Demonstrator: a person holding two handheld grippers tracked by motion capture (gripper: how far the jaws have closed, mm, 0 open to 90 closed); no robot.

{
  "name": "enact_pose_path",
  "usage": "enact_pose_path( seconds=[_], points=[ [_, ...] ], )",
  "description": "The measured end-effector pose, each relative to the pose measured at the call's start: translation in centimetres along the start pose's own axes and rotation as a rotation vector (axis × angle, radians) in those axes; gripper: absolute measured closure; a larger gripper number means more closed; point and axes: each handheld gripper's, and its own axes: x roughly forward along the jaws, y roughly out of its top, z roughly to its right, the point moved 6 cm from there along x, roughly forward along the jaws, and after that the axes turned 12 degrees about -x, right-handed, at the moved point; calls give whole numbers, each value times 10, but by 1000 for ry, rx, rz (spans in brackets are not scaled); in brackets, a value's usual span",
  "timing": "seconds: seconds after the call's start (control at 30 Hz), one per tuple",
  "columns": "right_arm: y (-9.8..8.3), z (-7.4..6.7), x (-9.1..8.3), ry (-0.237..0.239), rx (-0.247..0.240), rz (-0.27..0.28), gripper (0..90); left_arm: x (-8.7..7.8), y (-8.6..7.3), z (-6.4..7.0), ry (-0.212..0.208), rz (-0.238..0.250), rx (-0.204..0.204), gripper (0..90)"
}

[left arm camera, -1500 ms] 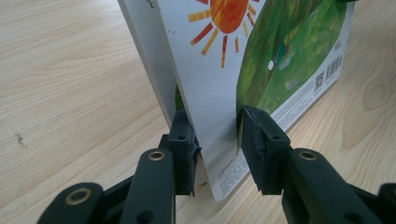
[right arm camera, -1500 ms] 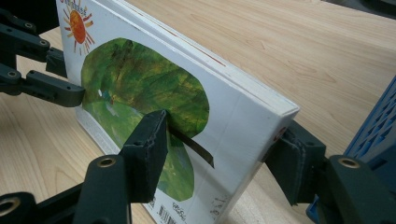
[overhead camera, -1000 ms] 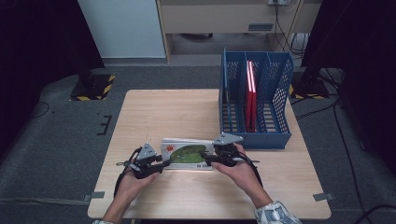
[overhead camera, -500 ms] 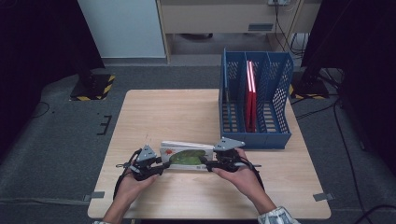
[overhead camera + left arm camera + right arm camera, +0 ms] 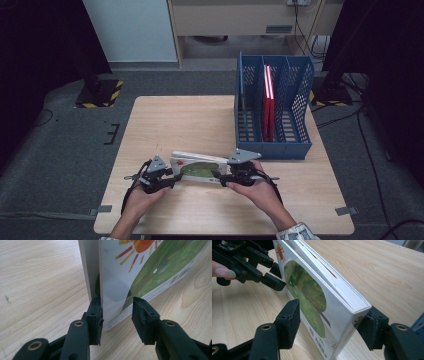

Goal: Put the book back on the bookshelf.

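A pale wooden bench (image 5: pixel 200 120) stands on grey carpet (image 5: pixel 65 150). Far behind it are a white panel (image 5: pixel 130 30) and a beige cabinet (image 5: pixel 235 15), with dark curtains at left and right.

Book (image 5: pixel 199 167) left of rack (image 5: pixel 274 149)

Black grippers (image 5: pixel 172 176), brass-ringed screws, grey plates, patterned cuffs.

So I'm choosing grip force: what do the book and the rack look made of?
Book: probably thick paper board with a glossy printed cover, going by the sheen and stacked page edges. Rack: looks like matt blue moulded plastic, its walls perforated in a mesh.
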Motion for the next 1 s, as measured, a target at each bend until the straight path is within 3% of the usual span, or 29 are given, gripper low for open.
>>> enact_pose_path(
  seconds=[0.6, 0.77, 1.0],
  points=[
    [14, -3, 22, 60, -36, -16, 377, 3, -2, -1, 1, -13, -13, 555],
    [14, -6, 24, 77, -44, -18, 417, 2, -2, -2, 1, -15, -17, 553],
    [14, -6, 26, 76, -49, -20, 436, 0, -1, -7, 24, -3, -38, 483]
  ],
)
